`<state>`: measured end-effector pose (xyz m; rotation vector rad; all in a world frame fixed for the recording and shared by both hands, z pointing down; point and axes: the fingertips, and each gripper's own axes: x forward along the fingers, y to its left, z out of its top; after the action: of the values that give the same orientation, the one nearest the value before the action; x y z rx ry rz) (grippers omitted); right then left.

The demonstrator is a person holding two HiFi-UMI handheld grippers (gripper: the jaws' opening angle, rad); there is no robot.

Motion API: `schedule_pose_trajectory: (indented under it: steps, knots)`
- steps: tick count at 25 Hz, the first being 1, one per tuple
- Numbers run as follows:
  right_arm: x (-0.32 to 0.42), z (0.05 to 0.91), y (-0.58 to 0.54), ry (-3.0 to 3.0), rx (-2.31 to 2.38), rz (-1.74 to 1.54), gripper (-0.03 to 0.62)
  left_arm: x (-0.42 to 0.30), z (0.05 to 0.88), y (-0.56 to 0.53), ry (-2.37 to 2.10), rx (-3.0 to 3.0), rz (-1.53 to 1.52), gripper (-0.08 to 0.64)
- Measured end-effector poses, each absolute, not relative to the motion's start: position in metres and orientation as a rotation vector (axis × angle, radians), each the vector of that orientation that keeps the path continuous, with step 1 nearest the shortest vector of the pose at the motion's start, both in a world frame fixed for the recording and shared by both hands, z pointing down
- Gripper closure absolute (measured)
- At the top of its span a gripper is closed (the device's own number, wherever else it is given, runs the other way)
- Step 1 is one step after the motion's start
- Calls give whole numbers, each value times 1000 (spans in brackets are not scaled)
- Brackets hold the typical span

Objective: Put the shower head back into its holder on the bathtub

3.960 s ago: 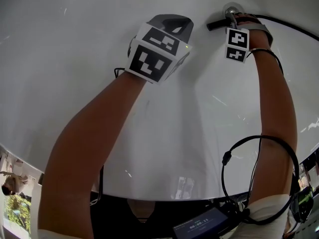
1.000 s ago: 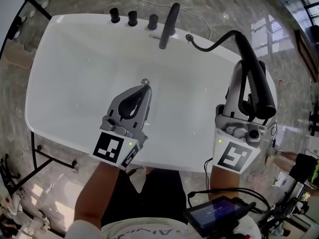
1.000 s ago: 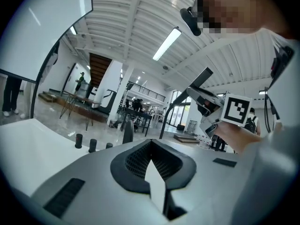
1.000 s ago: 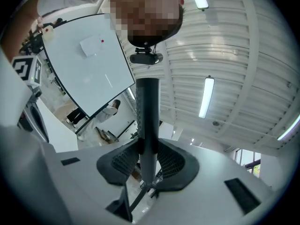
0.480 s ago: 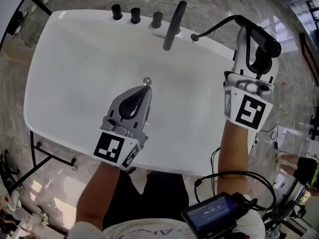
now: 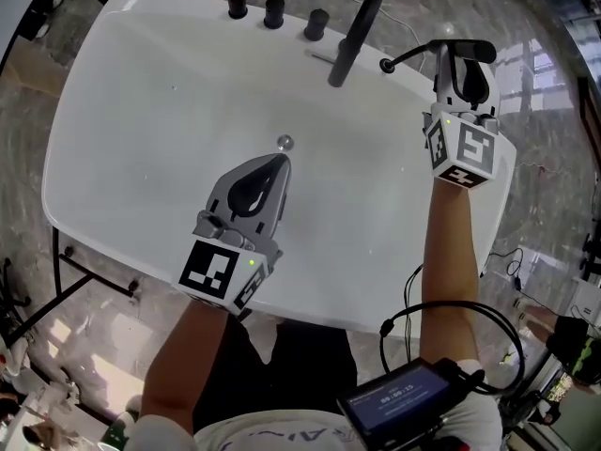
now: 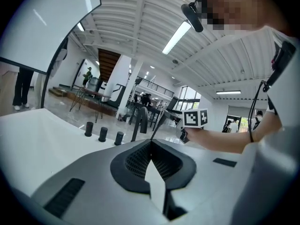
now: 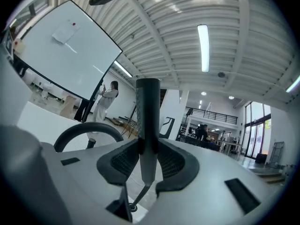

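Right claw (image 6: 457, 64): clenched on the slim black shower head (image 6: 467, 51), held above the far right rim of the white oval bathtub (image 6: 141, 111).
Left claw (image 6: 280, 161): jaws together, nothing in them; it hovers over the basin.
Holder (image 6: 386, 65): a small dark ring on the rim beside the black spout (image 6: 355, 38); the black hose (image 6: 413, 53) runs into it.
Doing it well: line the handle's tapered end over the ring and lower it straight, so the hose can feed down.
Letting go: probably only once the handle is seated.

bathtub (image 6: 141, 130): white | shower head (image 6: 470, 51): black | knobs (image 6: 274, 12): black | floor (image 6: 33, 92): grey, marbled | left gripper (image 6: 282, 161): grey, black-white marker
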<state>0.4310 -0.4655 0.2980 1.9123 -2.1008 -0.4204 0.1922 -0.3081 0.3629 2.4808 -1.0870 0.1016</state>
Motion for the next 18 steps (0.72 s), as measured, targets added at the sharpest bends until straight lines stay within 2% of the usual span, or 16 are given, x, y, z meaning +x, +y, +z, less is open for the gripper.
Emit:
schedule_pose_trajectory:
  steps: [18]
  knots:
    - [457,436,-536,-2125,1841,101,466,173,404,-302,-1125,2429,146,545]
